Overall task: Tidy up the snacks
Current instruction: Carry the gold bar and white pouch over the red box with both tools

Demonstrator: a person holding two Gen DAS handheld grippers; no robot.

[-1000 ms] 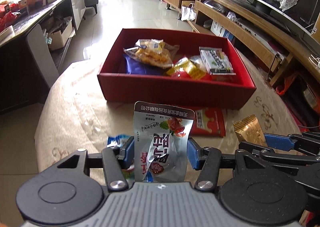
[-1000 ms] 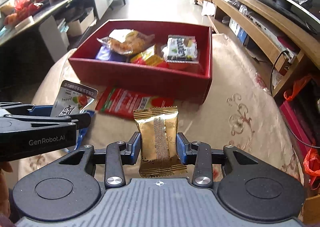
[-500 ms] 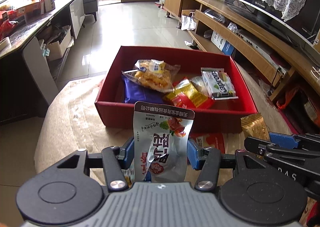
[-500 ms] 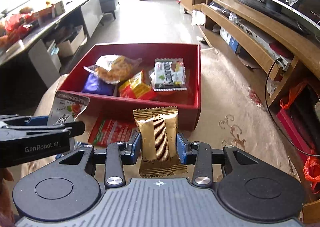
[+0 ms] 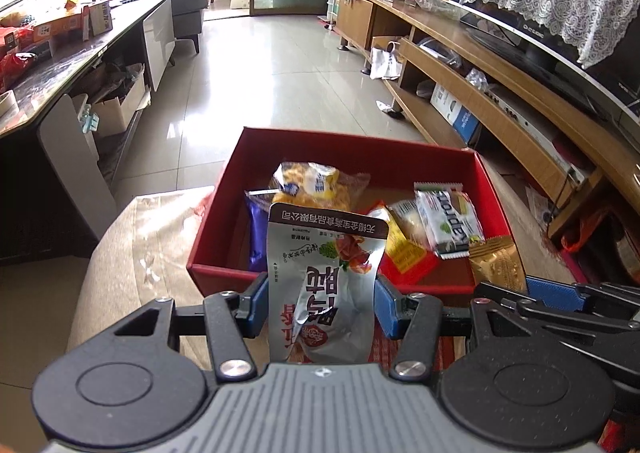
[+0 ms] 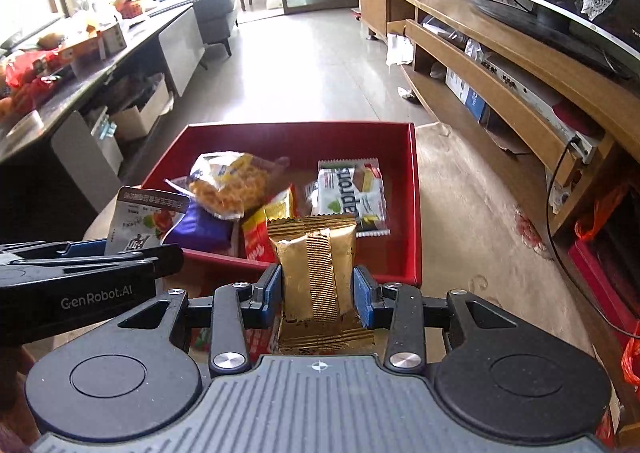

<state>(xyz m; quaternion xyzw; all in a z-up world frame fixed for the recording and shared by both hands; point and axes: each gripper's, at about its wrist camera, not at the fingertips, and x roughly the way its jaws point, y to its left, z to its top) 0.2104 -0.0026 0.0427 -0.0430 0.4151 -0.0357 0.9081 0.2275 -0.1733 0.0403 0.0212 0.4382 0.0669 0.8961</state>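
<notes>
My left gripper (image 5: 320, 305) is shut on a silver snack pouch (image 5: 324, 285) and holds it upright above the near wall of the red box (image 5: 224, 269). My right gripper (image 6: 318, 291) is shut on a gold snack packet (image 6: 316, 273), raised over the near edge of the red box (image 6: 416, 213). The box holds several snacks: a yellow chip bag (image 6: 228, 181), a purple packet (image 6: 200, 229), a white-green wafer pack (image 6: 352, 193) and a red-yellow packet (image 6: 260, 233). The gold packet (image 5: 496, 265) shows in the left wrist view, the silver pouch (image 6: 140, 221) in the right.
The box stands on a beige-covered table (image 6: 480, 221). A red snack packet (image 6: 260, 341) lies on the cloth under the grippers. A wooden TV cabinet (image 6: 520, 93) runs along the right, a dark counter (image 5: 60, 69) along the left, tiled floor (image 5: 280, 65) beyond.
Both grippers have risen and moved forward with their packets, from over the cloth to above the box's near wall. The red packet on the cloth now lies beneath them.
</notes>
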